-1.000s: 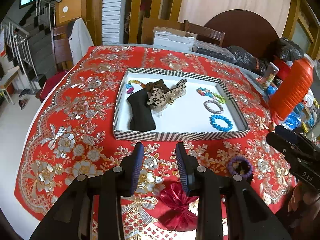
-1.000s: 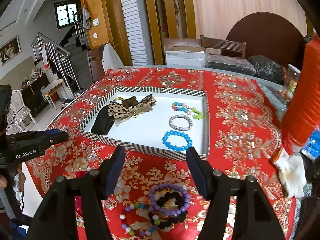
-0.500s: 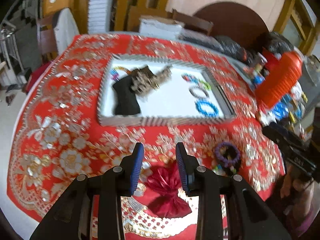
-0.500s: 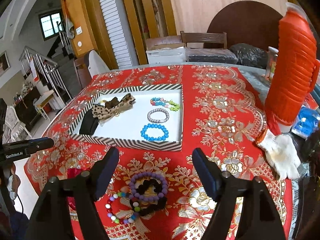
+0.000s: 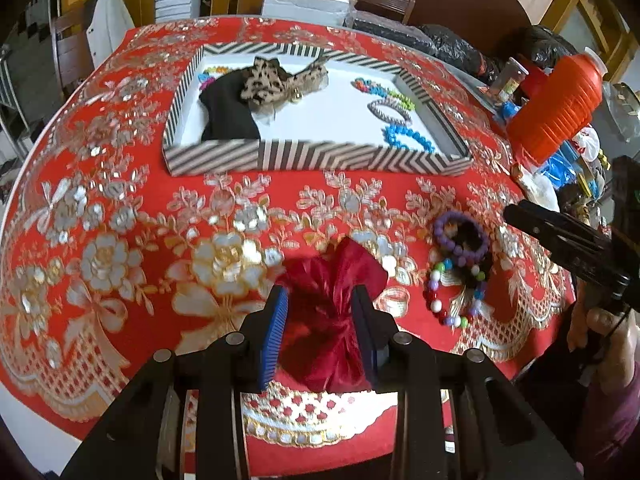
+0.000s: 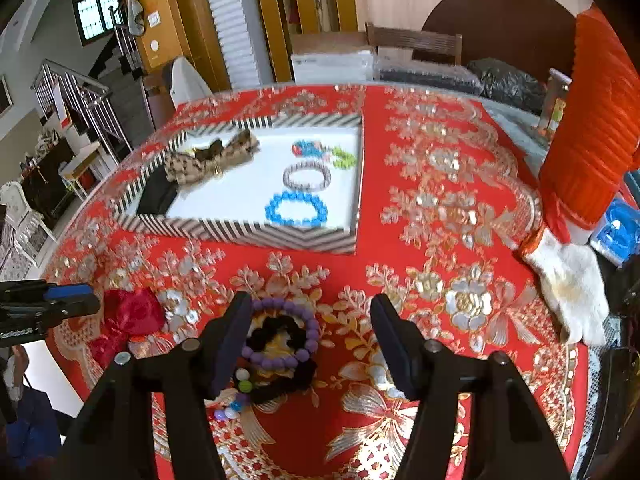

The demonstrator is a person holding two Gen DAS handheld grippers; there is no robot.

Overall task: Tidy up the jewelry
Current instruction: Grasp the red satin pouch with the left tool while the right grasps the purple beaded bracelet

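This is a lived-in home, seemingly its dining area. A round table [image 6: 440,208] wears a red, gold-embroidered tablecloth [image 5: 120,220], with wooden chairs [image 6: 416,42] pushed against it. A staircase with metal railings [image 6: 76,92] climbs beside a window [image 6: 94,8]; wooden door frames [image 6: 276,16], a wall switch [image 6: 154,45] and household clutter such as an orange thermos jug [image 5: 556,108] surround the table.

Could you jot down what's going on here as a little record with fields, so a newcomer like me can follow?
surface: red floral tablecloth
tray: striped tray, holding bracelets and hair bows
left gripper: open, jaws either side of the red satin bow
right gripper: open, above the purple bead bracelet
still outside tray: red satin bow, purple bead bracelet, black scrunchie, multicolour bead bracelet
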